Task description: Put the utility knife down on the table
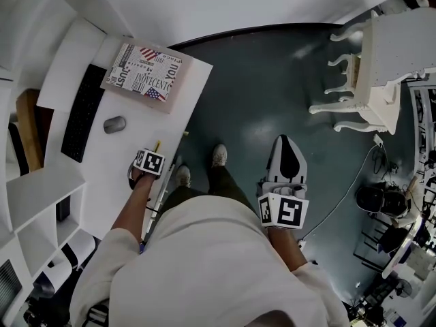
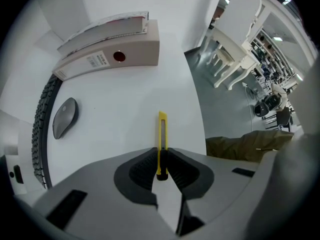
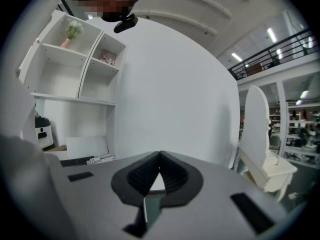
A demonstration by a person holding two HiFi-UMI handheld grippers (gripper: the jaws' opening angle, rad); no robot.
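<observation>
Left hand-held gripper (image 2: 161, 153): points down over the white table (image 2: 125, 94), close to the edge that borders the floor. Jaws clamped on the black butt end of the yellow utility knife (image 2: 162, 134), with pads pressing it from both sides. The knife body runs out past the fingertips toward the tabletop. Cannot tell whether its tip touches the surface.

Right hand-held gripper (image 1: 286, 157): held off the table, over the dark floor (image 1: 259, 101), just beside the person's shoes (image 1: 219, 155). Jaws together at the tips, nothing between them.

On the table beyond the knife: a grey mouse (image 2: 65, 117) lies off to the left, well apart from the knife. A black keyboard (image 2: 42, 129) runs along just past the mouse. Farther on is a beige box file (image 2: 125, 56) with a red dot on its spine, and a printed book (image 2: 107, 26) lies flat on top of it.

Farthest: a white chair (image 2: 235, 39) stands on the floor to the right of the table. White wall shelves (image 3: 75, 69) show in the right gripper view.
</observation>
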